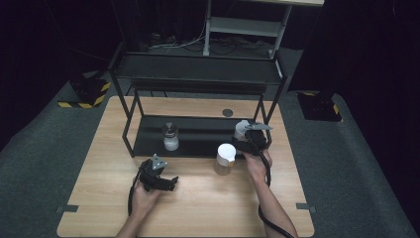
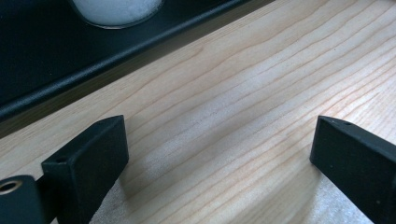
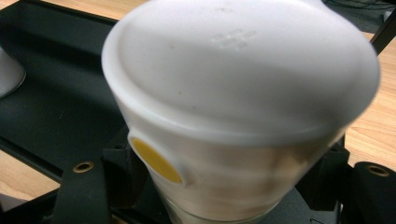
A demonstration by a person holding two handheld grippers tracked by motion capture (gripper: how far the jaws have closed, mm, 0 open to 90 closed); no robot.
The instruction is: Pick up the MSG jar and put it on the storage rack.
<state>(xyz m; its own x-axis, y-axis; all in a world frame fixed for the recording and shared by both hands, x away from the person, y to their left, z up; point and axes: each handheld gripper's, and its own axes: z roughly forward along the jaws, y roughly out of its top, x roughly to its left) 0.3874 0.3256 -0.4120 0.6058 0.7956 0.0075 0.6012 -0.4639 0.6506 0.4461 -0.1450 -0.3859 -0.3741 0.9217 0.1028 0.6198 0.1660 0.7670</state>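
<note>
evidently mid-transfer: right gripper [image 1: 246, 140] clamped on a white-lidded jar [image 3: 233, 107] at the right end of the black rack's lower shelf [image 1: 198, 136], gripped below the lid (likely to keep it upright). left gripper [image 1: 166, 182] parked wide open over bare table [image 2: 243, 93], holding nothing, clear of the amber jar [image 1: 225, 158].

Three jars in all, one [image 1: 170, 137] on the lower shelf of one black rack [image 1: 198, 74], one [image 1: 225, 158] on one wooden table [image 1: 198, 208], one [image 3: 233, 116] held, two grippers, left [image 1: 168, 184] and right [image 1: 246, 140].
</note>
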